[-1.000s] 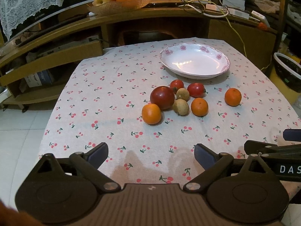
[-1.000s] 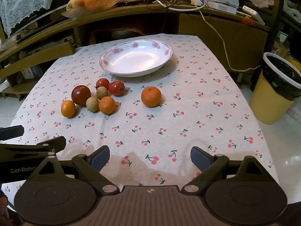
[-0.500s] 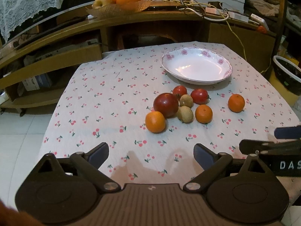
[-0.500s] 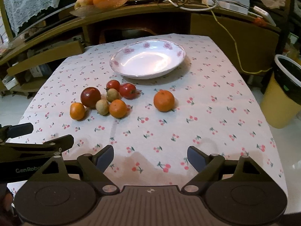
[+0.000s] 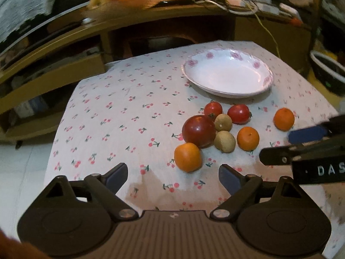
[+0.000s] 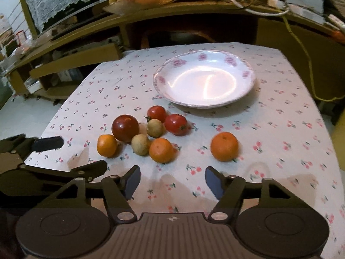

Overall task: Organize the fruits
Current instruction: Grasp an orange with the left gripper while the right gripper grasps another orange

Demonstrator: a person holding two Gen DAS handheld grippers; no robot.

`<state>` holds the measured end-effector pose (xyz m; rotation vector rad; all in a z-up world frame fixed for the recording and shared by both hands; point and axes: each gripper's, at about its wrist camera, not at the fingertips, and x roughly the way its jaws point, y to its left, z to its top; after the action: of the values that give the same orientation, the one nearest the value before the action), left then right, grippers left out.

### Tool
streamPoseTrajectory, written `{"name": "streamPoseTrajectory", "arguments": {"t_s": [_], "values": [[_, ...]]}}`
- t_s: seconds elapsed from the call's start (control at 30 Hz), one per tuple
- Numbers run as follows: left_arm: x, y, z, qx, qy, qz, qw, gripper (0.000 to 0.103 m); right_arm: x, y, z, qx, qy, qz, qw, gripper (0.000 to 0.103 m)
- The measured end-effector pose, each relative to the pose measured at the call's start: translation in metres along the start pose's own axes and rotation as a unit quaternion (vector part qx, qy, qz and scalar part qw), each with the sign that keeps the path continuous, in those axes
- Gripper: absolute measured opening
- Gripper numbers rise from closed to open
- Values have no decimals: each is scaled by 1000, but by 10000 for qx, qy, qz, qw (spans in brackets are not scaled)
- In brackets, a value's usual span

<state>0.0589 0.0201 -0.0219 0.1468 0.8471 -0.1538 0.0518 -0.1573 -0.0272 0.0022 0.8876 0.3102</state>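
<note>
One desk (image 6: 280,99) under a cherry-print cloth carries everything; its near edge is cut off behind both tongs. One white plate (image 6: 204,82) with pink flowers sits toward the far side, nothing in it. Eight fruits lie in front of it: one dark red apple (image 6: 125,127), three oranges, one orange (image 6: 224,146) lying apart to the right, two red tomatoes (image 6: 175,124) and two small brownish fruits (image 6: 140,144), too small to name. The left tongs (image 5: 172,178) stand wide, closing slightly, empty. The right tongs (image 6: 172,182) have just been narrowing, about half open, nothing between them.
</note>
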Motion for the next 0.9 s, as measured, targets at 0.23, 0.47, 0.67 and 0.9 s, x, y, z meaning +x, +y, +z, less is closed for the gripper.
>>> {"name": "streamPoseTrajectory", "arguments": {"t_s": [0.23, 0.47, 0.67, 0.9], "values": [[18, -2, 8, 643, 102, -372, 9972, 95, 23, 6, 13, -415, 348, 445, 9975, 44], [35, 5, 9, 648, 163, -690, 9954, 86, 39, 6, 23, -759, 524, 585, 9940, 40], [39, 12, 13, 421, 133, -907, 9949, 66, 41, 1, 26, -801, 567, 610, 9933, 31], [37, 7, 14, 504, 153, -992, 9937, 42, 42, 1, 26, -863, 562, 652, 9925, 31]]}}
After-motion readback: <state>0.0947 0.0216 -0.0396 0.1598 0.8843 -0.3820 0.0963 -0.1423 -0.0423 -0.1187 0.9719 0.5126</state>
